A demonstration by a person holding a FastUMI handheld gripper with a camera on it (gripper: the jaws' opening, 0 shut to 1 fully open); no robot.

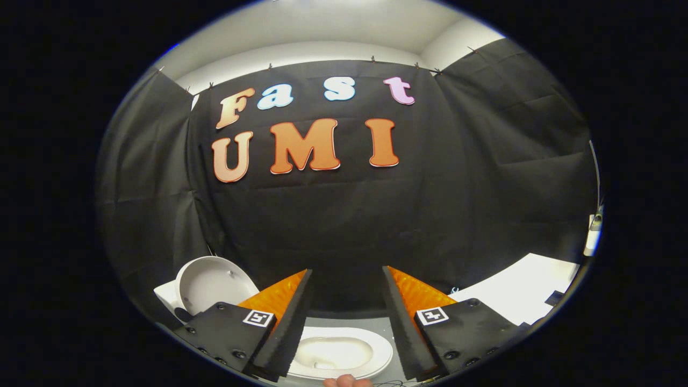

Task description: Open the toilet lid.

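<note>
Gripper view, and the tongs [346,301] are spread wide with nothing between the fingers, hanging above the scene and aimed at the booth's dark cloth wall. Down below, between the two fingers, sits a white toilet bowl [376,349] with its oval opening fully exposed, the pale basin plain to see. Off beyond the left finger stands a rounded white lid [212,285], tipped up with its inner face showing and a couple of small studs on it; whether it belongs to this bowl or to a second unit beside it, I can't tell from this angle. Either way, nothing covers the bowl under the tongs. My read: the lift looks done, the lid is up, and little is left beyond clearing away. A fingertip [344,381] peeks in just under the bowl's near rim. To the right, beyond the right finger, lies a flat white surface [524,293].
</note>
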